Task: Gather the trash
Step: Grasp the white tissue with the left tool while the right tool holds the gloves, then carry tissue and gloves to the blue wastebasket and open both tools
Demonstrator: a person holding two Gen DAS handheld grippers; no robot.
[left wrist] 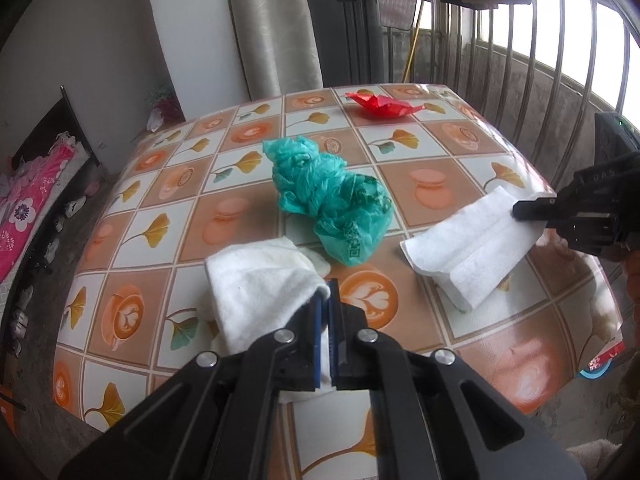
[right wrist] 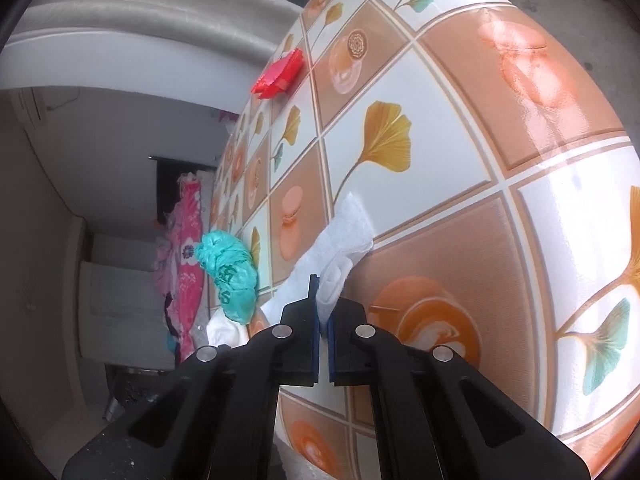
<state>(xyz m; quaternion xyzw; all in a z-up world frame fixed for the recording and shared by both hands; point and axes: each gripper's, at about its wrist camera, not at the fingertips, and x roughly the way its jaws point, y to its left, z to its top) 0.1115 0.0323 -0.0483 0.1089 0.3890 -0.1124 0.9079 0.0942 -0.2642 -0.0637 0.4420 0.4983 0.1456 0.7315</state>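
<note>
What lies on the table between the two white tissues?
The crumpled green bag lies between the left tissue and the right tissue, set slightly farther back; otherwise bare tablecloth. The left wrist view shows it.

Daylight, fairly bright, comes in through the barred window (left wrist: 560, 40) far right in the left wrist view; panes blown out white. Glossy tablecloth (left wrist: 160, 240) takes glare along its right edge, and a broad white sheen washes the pattern on the right of the right wrist view (right wrist: 560, 184). Shadows soft, short, under the green bag (left wrist: 332, 200) and tissues (left wrist: 468, 256). Strong fisheye bend: table bulges, bars curve, corners vignette black. Focus mostly sharp; gripper bodies near the lens dark, slightly soft. Right wrist view is rolled sideways.
</note>
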